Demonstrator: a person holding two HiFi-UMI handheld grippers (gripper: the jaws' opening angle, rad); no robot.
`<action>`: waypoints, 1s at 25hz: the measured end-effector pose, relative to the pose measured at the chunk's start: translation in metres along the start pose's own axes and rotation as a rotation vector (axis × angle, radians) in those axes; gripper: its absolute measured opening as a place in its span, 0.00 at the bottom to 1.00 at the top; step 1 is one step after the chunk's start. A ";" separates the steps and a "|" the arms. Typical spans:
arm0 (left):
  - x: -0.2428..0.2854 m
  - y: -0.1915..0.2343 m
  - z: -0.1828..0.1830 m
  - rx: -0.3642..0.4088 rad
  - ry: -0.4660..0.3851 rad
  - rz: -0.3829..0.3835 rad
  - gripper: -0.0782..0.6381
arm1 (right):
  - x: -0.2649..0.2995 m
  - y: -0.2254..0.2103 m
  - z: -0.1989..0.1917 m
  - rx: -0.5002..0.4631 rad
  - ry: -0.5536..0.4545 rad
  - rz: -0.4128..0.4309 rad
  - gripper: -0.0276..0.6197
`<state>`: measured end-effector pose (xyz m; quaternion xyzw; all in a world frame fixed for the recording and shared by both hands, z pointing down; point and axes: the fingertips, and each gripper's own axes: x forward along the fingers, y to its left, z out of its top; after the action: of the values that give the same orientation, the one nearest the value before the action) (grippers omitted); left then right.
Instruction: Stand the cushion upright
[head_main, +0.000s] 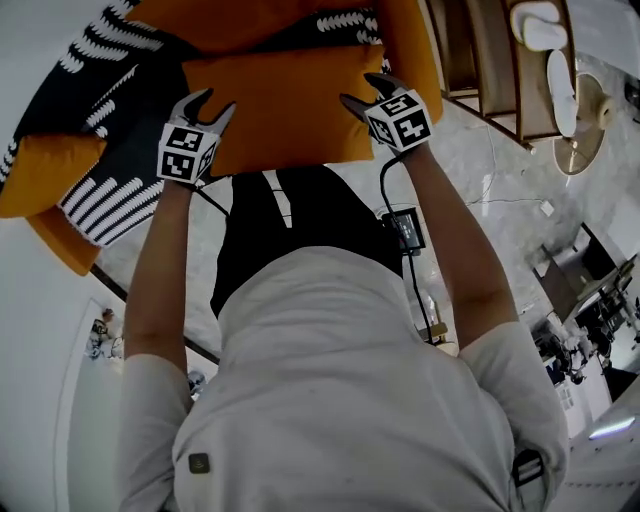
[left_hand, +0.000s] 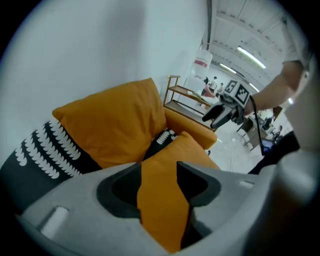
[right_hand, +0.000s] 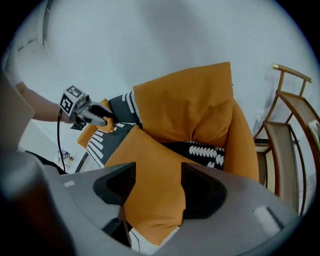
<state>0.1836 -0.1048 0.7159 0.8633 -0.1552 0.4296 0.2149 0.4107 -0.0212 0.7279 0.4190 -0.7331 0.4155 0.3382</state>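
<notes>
The cushion (head_main: 285, 105) lies flat on the armchair (head_main: 412, 45) at the head view's top centre, its long axis running left to right. The left gripper (head_main: 213, 103) and right gripper (head_main: 362, 90), jaws apart, flank its near corners, equally close

Both arms out forward, roughly parallel, forearms bare. Left arm (head_main: 160, 270) straight, right arm (head_main: 455, 250) slightly bent at the elbow. Left gripper (head_main: 213, 103) and right gripper (head_main: 358, 88) both pitched down, marker cubes facing up toward the head camera. Left jaws apart, with the near left corner of the cushion (head_main: 290, 110) in the gap. Right jaws wider apart, with the near right corner in the gap. Can't see the pads clamping on either side. Grippers well apart, one at each near corner.
</notes>
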 end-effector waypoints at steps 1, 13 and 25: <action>0.009 0.005 -0.007 0.010 0.017 0.005 0.42 | 0.010 -0.005 -0.003 -0.008 0.018 0.002 0.50; 0.099 0.049 -0.077 -0.071 0.213 -0.007 0.52 | 0.112 -0.055 -0.047 -0.046 0.207 -0.059 0.55; 0.158 0.070 -0.119 -0.120 0.322 0.026 0.53 | 0.156 -0.057 -0.070 -0.096 0.297 -0.054 0.47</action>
<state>0.1636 -0.1186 0.9243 0.7667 -0.1553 0.5552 0.2826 0.4068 -0.0283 0.9074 0.3559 -0.6824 0.4280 0.4738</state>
